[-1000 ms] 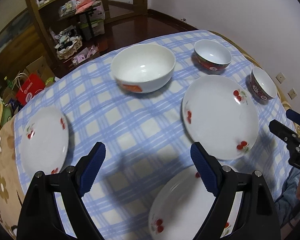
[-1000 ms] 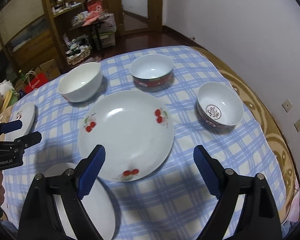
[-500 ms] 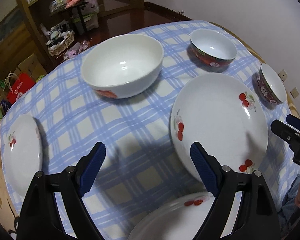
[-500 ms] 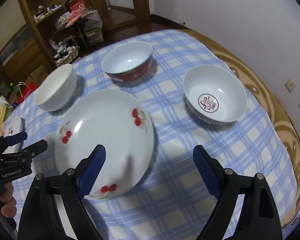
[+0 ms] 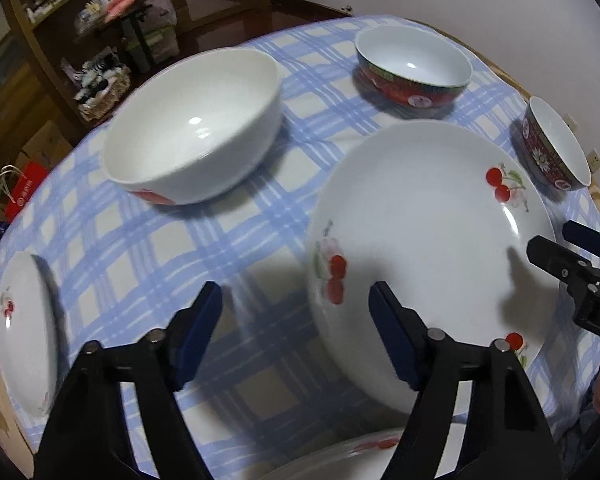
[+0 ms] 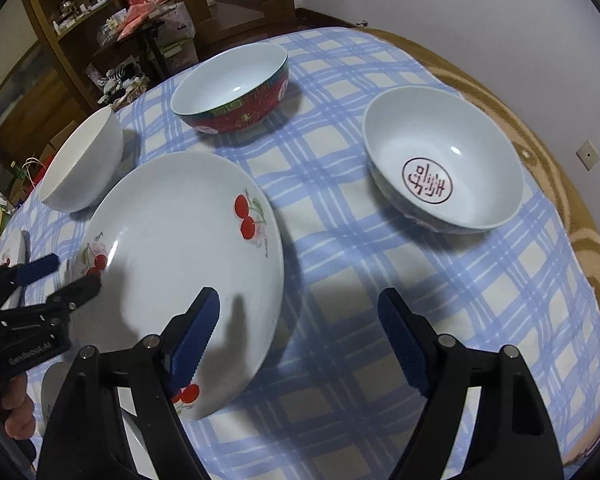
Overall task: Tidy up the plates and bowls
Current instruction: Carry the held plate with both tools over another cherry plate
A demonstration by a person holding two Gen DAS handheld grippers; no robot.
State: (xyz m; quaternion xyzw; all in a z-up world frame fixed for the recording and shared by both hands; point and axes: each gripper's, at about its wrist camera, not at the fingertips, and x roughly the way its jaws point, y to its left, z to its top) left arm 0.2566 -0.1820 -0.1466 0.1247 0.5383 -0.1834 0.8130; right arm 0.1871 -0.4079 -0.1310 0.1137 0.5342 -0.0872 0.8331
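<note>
A large white cherry plate (image 5: 432,248) (image 6: 180,264) lies on the blue checked cloth. My left gripper (image 5: 296,300) (image 6: 76,272) straddles its left rim, one finger over the plate and one over the cloth; its jaws are closing, pads clear of the plate. My right gripper (image 6: 298,300) (image 5: 552,238) straddles the right rim the same way, also closing and not touching. Behind stand a plain white bowl (image 5: 196,124) (image 6: 84,164), a red-sided bowl (image 5: 414,68) (image 6: 232,92) and a bowl with a red seal inside (image 6: 444,160) (image 5: 556,148).
A small cherry plate (image 5: 24,340) lies at the table's left edge and another plate (image 5: 360,456) just below my left gripper. A brown patterned cover (image 6: 580,208) shows at the table's right rim. Shelves and a basket stand beyond the far edge. A hand (image 6: 16,416) holds the left gripper.
Both grippers have come down and closer to the large cherry plate, now sitting over its opposite rims. Their jaws stand a little narrower than before.
</note>
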